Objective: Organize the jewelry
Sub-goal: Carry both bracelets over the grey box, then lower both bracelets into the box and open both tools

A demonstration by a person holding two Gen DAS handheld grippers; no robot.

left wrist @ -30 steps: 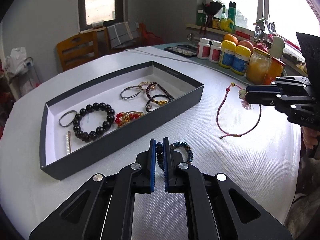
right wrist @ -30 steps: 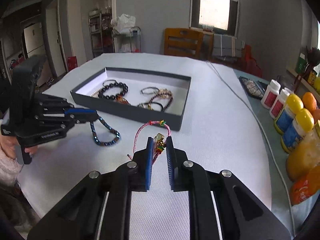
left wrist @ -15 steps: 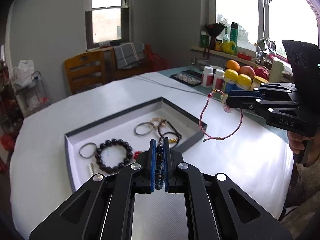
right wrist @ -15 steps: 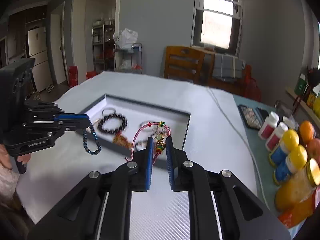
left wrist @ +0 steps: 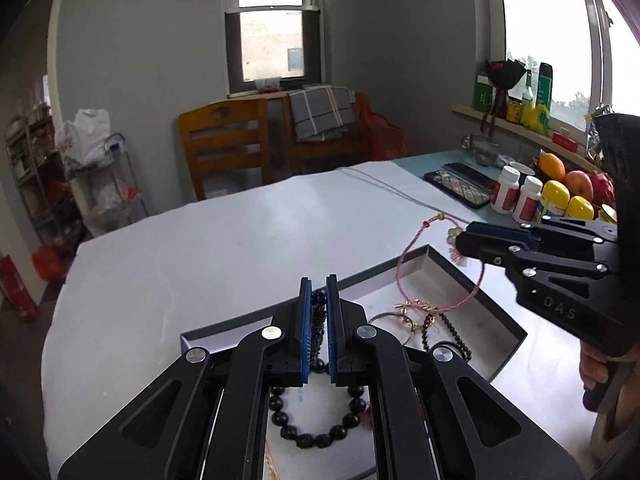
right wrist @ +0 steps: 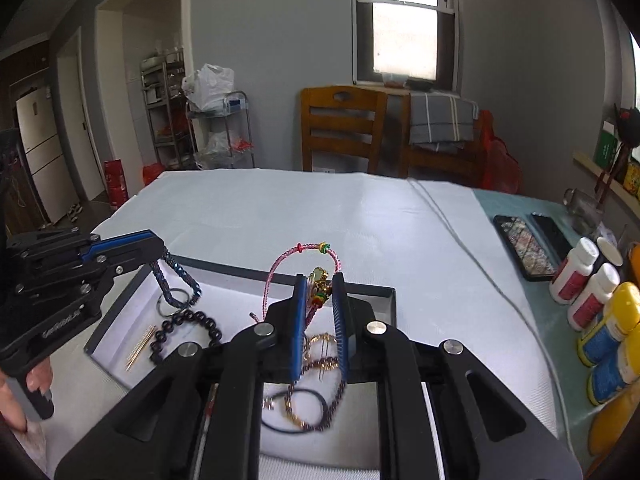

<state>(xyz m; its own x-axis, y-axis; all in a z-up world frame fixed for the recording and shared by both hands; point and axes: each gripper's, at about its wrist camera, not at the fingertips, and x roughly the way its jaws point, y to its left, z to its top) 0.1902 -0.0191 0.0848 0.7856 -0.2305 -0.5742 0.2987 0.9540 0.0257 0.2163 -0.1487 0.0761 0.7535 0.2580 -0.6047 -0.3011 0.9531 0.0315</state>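
Observation:
My left gripper (left wrist: 319,292) is shut on a dark blue beaded bracelet (left wrist: 318,320), which hangs over the left end of the black tray (left wrist: 500,312); from the right wrist it shows as a loop (right wrist: 176,280) under that gripper (right wrist: 158,246). My right gripper (right wrist: 320,284) is shut on the charm of a pink cord bracelet (right wrist: 280,268), held above the tray's right half (right wrist: 384,294); its loop (left wrist: 416,268) dangles in the left wrist view below the right gripper (left wrist: 460,240). In the tray lie a black bead bracelet (left wrist: 316,434), rings and gold pieces (right wrist: 320,364).
White cloth covers the table (left wrist: 240,240). Along the right edge stand pill bottles (right wrist: 576,272), yellow-capped jars (right wrist: 612,324), fruit (left wrist: 576,184) and a phone (right wrist: 524,248). Wooden chairs (right wrist: 340,128) stand behind the table. A hand (right wrist: 24,392) grips the left tool.
Both grippers lifted their bracelets off the cloth and carried them over the tray. The blue bracelet and the pink cord now hang above the tray's inside.

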